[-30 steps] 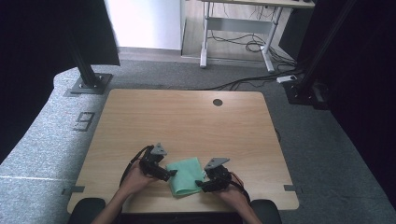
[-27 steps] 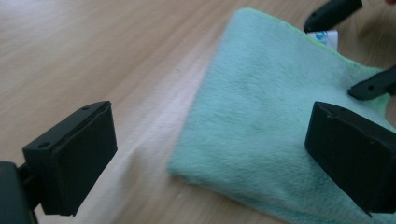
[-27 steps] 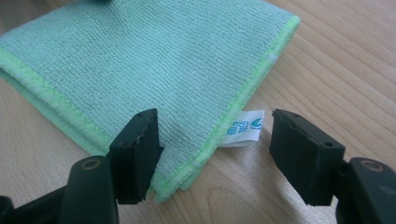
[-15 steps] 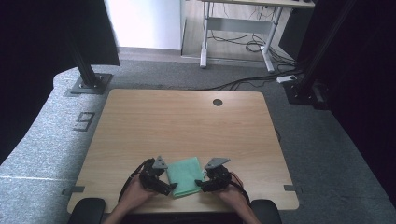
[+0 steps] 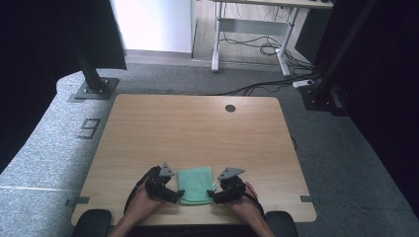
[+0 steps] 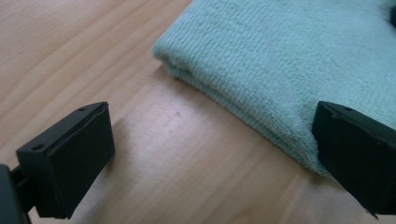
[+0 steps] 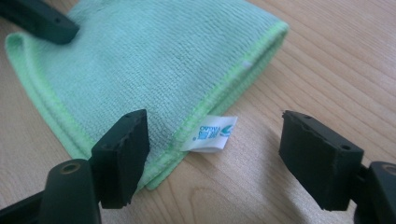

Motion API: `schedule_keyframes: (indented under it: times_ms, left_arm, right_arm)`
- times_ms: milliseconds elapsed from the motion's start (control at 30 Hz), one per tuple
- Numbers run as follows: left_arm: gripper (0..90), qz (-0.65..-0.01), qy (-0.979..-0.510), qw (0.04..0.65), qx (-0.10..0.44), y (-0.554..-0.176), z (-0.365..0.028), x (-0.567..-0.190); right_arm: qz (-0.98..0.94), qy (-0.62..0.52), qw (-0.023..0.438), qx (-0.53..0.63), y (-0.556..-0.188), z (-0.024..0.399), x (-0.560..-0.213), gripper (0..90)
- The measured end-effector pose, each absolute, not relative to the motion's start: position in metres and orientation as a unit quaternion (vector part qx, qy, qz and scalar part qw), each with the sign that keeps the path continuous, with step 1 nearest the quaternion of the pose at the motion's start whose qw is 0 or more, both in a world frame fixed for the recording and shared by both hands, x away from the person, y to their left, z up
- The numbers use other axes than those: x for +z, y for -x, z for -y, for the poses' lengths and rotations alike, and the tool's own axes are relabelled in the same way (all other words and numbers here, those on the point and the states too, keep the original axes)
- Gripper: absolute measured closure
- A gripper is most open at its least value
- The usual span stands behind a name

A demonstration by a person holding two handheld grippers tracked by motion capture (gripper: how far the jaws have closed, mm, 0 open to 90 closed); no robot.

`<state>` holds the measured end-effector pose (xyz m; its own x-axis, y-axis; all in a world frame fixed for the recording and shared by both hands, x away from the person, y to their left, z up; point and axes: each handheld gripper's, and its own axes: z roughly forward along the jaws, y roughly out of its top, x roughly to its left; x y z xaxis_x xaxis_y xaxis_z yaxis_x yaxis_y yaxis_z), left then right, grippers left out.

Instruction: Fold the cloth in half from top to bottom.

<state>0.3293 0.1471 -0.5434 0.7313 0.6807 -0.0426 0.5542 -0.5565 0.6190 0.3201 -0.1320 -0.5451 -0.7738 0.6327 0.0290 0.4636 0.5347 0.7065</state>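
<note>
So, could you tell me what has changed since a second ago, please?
The left gripper has come down and in toward the near left corner of the cloth, jaws open. The right gripper kept its place while its jaws have just been opening, with the cloth's tagged edge between them, unpressed. The cloth lies folded on the table as before.

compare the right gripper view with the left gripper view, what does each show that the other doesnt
Right gripper view: a white label sticking out from the cloth's stitched green edge, lying between the open jaws of the right claw, plus the tip of the other claw resting at the cloth's far corner. Left gripper view: a thick folded edge with no label, the left claw open, one jaw against that edge. Both: the folded green cloth on the wooden table.
</note>
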Motion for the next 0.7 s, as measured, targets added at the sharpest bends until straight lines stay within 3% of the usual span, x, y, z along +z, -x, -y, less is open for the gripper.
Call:
schedule_keyframes:
  times_ms: [200,700]
  left_arm:
    - [0.0,-0.359,-0.872,0.312,0.112,-0.342,-0.146,-0.544]
    - [0.0,-0.373,-0.858,0.332,0.123,-0.366,-0.146,-0.548]
  right_arm:
    - [-0.865,-0.324,0.121,0.363,-0.322,0.131,-0.547,19.6]
    - [-0.848,-0.353,0.129,0.373,-0.346,0.134,-0.55,20.4]
